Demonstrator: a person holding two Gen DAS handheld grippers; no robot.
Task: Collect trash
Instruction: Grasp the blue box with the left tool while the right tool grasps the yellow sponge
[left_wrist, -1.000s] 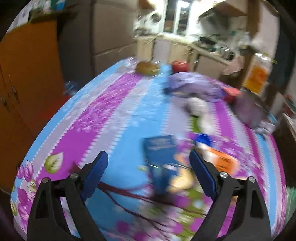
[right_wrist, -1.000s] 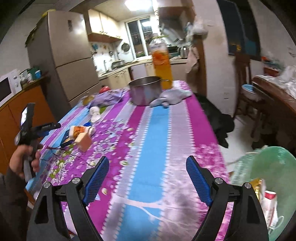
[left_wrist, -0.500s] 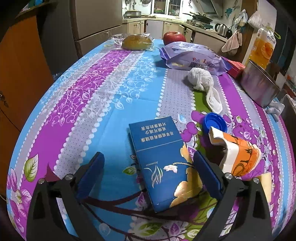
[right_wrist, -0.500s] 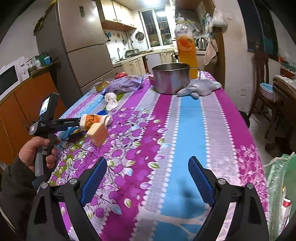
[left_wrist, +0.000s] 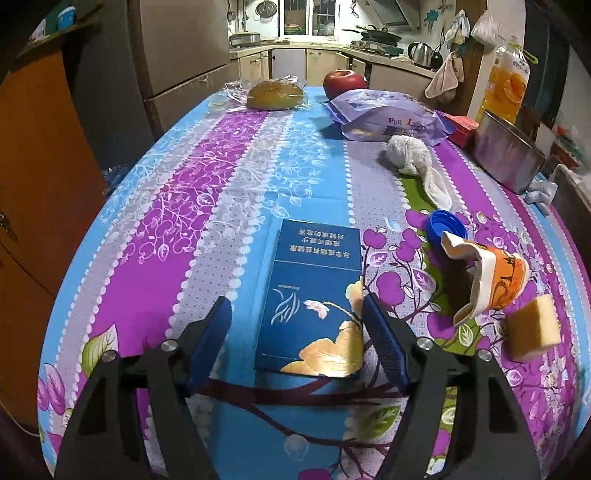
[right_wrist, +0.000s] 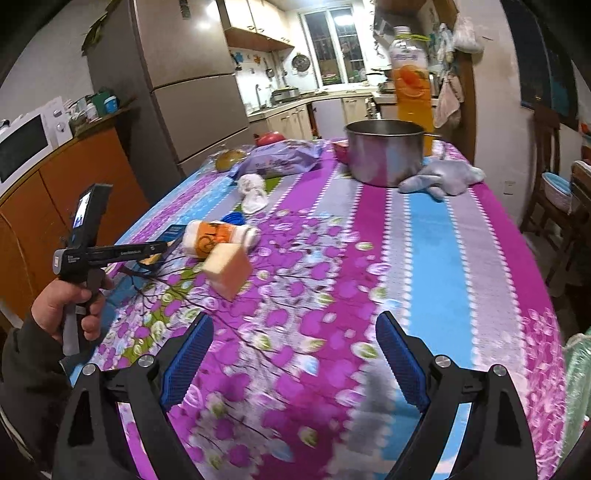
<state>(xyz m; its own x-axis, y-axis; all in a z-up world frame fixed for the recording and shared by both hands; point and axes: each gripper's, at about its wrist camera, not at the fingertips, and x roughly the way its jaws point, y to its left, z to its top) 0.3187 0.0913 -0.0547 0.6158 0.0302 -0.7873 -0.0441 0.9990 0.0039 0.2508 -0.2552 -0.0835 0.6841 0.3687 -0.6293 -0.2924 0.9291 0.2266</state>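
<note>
**Blue-padded claws spread over a littered floral tabletop**

Blue pads line both claws. The left claw (left_wrist: 297, 334) hangs low over the near edge of the tabletop (left_wrist: 207, 206), jaws spread wide with one on each side of the near end of a flat blue box (left_wrist: 314, 299); neither pad visibly touches it. From the right wrist view the same tool shows side-on at the left, held level and pointing across the cloth by a bare hand (right_wrist: 68, 308) in a dark sleeve. The right claw (right_wrist: 293, 363) is also spread wide and holds nothing, poised above the purple-and-blue striped cloth, which is blurred beneath it.

Trash lies right of the blue box: a blue bottle cap (left_wrist: 447, 227), just beside it a crumpled orange-and-white paper cup (left_wrist: 487, 280) on its side, and nearer still a yellow sponge block (left_wrist: 532, 328), close to the cup. Farther back, left to right, are a wrapped bun (left_wrist: 275, 95), a red apple (left_wrist: 344, 81), a purple snack bag (left_wrist: 388, 120), a wadded white cloth (left_wrist: 415, 158) and a steel pot (left_wrist: 508, 155) with an orange juice bottle (left_wrist: 508, 83) behind it. A grey glove (right_wrist: 441, 179) lies beside the pot.

An orange cabinet (left_wrist: 33, 177) and a refrigerator (right_wrist: 192, 81) stand at the left; a kitchen counter and window close the room behind. A green bag (right_wrist: 576, 384) shows at the right edge of the right wrist view.
</note>
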